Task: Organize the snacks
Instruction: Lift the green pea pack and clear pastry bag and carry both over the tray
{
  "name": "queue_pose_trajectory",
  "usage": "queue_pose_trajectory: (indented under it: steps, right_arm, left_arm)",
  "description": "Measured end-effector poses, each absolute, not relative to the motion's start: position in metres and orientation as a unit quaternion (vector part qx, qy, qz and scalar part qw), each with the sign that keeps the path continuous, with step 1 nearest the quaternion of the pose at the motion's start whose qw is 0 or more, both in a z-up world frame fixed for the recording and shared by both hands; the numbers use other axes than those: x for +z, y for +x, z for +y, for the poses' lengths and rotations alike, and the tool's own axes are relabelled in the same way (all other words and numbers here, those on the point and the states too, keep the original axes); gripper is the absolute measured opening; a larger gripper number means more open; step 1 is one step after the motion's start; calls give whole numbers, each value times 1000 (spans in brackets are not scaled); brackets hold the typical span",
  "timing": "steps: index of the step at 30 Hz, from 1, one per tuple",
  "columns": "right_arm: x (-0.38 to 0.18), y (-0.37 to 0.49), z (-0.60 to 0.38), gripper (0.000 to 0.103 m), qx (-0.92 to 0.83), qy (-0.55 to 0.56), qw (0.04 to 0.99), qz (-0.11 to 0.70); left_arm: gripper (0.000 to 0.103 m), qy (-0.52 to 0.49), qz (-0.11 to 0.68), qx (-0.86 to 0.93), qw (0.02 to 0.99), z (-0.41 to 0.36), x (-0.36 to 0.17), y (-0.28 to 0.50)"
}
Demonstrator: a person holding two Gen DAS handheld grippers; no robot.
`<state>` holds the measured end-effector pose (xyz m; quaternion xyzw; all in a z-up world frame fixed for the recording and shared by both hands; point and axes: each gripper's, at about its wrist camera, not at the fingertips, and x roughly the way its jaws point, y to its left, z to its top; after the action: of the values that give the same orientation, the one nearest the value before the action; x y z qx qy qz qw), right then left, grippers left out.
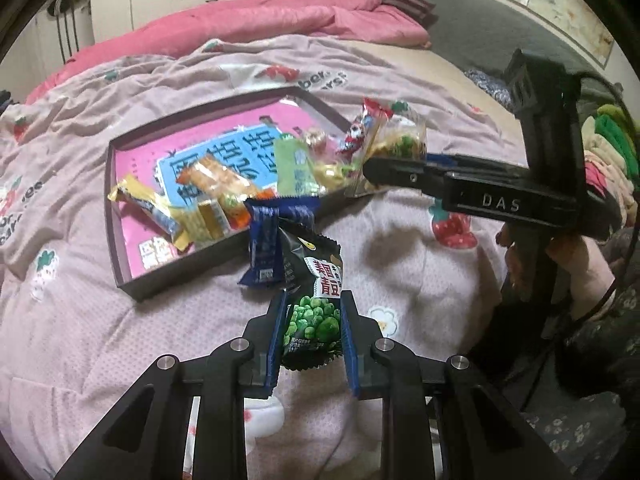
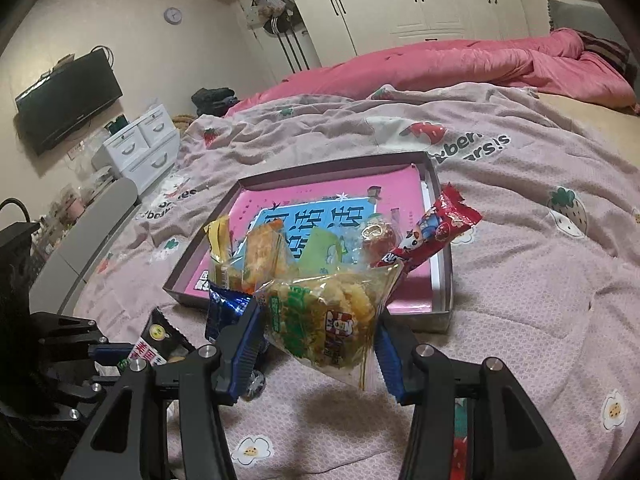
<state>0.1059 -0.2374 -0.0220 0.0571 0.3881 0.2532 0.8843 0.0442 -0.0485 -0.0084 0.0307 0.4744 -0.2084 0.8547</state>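
Looking along the left gripper (image 1: 311, 320), a pink bedspread (image 1: 400, 264) printed with strawberries lies rumpled, with bare cloth open to the near left and right. A shallow dark tray (image 1: 120, 216) sits ahead to the left, its near edge just beyond the fingers; several wrapped snacks lie piled along its near side. The left gripper is clenched on a black packet of green peas (image 1: 314, 312), its blue pads pressing both sides. A dark blue wrapper (image 1: 264, 240) hangs at the packet's far end, over the tray's near rim. To the right, the right gripper (image 1: 372, 170) reaches across, grasping a clear bag of yellow crisps (image 1: 400, 140) near the tray's right corner. A person's hand (image 1: 576, 264) grips its handle.

From the right wrist view, the right gripper (image 2: 320, 344) holds the clear bag of yellow crisps (image 2: 324, 320) between its blue pads, just before the tray's (image 2: 448, 280) near edge. A red wrapper (image 2: 436, 236) lies over the tray's right rim. Open bedspread (image 2: 540, 300) stretches right. White wardrobes (image 2: 400, 0), a wall television (image 2: 68, 100) and a pink quilt (image 2: 440, 64) stand beyond.
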Motion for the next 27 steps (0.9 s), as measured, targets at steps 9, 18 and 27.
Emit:
queue_pose_trajectory:
  steps: [9,18,27]
  right_arm:
    - [-16,107,-243,52,252,70,888,377]
    - [-11,110,-248,52,248,83,893,366]
    - [-6,115,-253,52,243,92,898,356]
  left_arm:
    - [26,14,460,-200,865,-41,4,51]
    - [26,-8,444,-184,877,-29,14,62]
    - [26,-26,415,-151,897,-13,29,84]
